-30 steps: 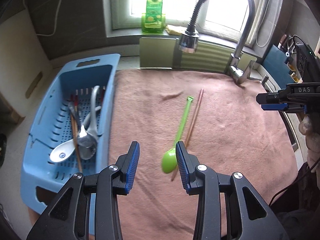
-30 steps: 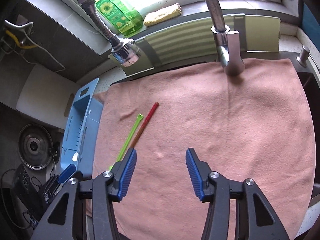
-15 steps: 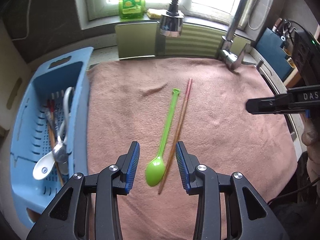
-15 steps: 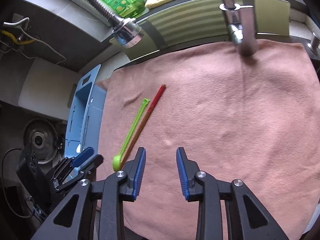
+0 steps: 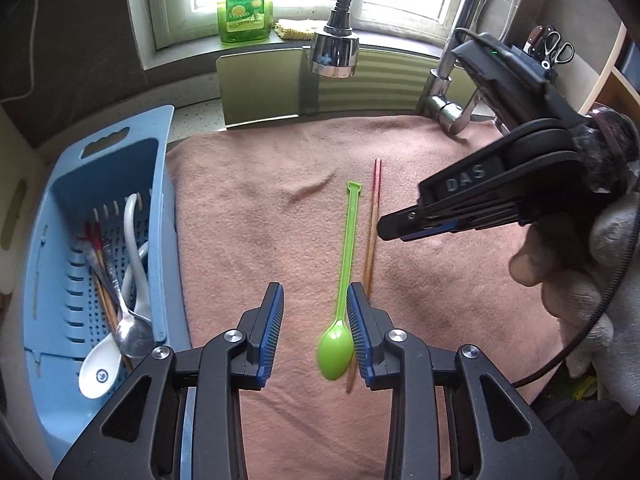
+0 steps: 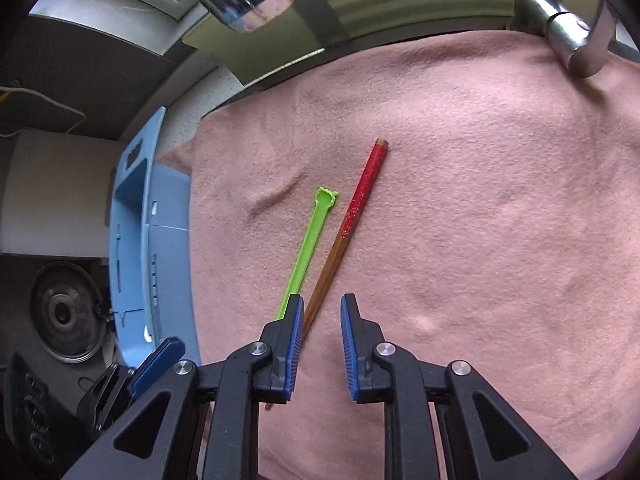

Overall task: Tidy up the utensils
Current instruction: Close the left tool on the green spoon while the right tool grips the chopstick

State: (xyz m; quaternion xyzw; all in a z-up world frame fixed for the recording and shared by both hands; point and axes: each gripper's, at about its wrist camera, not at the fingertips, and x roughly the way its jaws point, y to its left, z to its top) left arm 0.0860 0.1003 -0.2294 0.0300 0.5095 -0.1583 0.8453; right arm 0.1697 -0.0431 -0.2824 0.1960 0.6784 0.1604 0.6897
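A green plastic spoon point(image 5: 343, 288) and a red-tipped wooden chopstick point(image 5: 372, 232) lie side by side on the pink towel point(image 5: 256, 216). My left gripper point(image 5: 315, 322) is open above the towel, with the spoon's bowl just inside its right finger. My right gripper point(image 6: 320, 344) is open with a narrow gap, low over the chopstick point(image 6: 352, 216), which passes beside its left finger; the spoon's handle point(image 6: 310, 240) lies just left. The right gripper also shows in the left wrist view point(image 5: 404, 228), near the chopstick's middle.
A blue slotted basket point(image 5: 60, 216) at the towel's left edge holds several spoons and chopsticks. The faucet head point(image 5: 334, 52) hangs over the far side and its base point(image 5: 448, 112) stands at the far right. A green soap bottle point(image 5: 242, 0) stands on the windowsill.
My right gripper has moved left and down over the chopstick, its jaws narrower than a second ago. My left gripper has shifted so the spoon's bowl sits by its right finger.
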